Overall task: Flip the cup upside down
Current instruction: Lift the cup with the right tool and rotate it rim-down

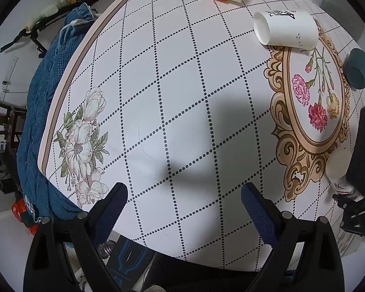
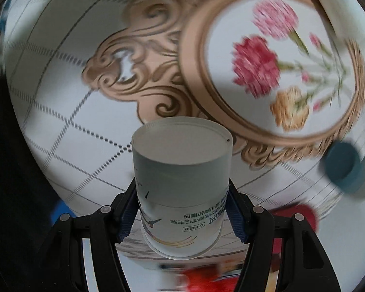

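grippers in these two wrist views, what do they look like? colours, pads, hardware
Both match: the left gripper and right gripper have matte black, angular plastic finger arms with open cut-outs and round silver rivets at the joints. The fingertips carry dark blue, knurled-texture pads. No cables or sleeves visible. The right gripper's body shows a small green light.

Left gripper (image 1: 183,196): two black plastic arms with slotted cut-outs, each fixed by a pair of round silver screws, ending in fingers (image 1: 114,204) faced with dark blue, cross-hatched pads. Right gripper (image 2: 180,209): the same black frame, silver screws and ribbed blue pads (image 2: 236,219); seen from the left camera, its black body carries a small green light.
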### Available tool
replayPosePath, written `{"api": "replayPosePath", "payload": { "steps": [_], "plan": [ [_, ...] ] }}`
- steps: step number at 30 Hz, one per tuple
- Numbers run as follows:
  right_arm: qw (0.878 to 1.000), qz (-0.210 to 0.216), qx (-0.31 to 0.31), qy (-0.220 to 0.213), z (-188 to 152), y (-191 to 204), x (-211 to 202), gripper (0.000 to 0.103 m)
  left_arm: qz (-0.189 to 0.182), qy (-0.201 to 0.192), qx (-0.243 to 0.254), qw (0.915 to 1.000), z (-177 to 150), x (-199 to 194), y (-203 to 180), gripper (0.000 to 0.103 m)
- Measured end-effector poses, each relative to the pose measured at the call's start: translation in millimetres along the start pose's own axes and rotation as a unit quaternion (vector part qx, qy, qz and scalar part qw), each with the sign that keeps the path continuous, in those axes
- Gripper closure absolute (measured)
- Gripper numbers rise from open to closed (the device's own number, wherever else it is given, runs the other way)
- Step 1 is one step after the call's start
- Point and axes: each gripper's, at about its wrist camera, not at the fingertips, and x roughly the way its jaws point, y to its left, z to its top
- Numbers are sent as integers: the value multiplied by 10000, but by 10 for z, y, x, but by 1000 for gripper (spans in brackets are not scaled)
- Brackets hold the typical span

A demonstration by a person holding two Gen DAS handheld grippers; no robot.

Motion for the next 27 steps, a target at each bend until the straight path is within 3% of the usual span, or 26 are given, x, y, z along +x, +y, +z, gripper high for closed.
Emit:
{"api": "replayPosePath", "payload": {
  "steps": [6, 11, 16, 24, 27],
  "plan": [
    [9883, 1023, 1132, 72, 5, -415, 68, 36, 15, -30, 79, 10000, -12, 0, -63, 7],
    [9672, 1756, 1827, 156, -16, -710, 136, 36, 21, -36, 117, 9999, -20, -6, -97, 7],
    [9456, 2268, 2322, 200, -260, -1085, 294, 36, 18, -23, 152, 9999, -11, -4, -125, 7],
    [9315, 2538, 2596, 235, -321, -1313, 314, 34, 40, -20, 205, 9998, 13, 2, -143, 7],
    [9347, 2427, 2591, 196, -305, -1298, 140, 24, 56, -25, 219, 9997, 12, -2, -160, 7]
  ]
}}
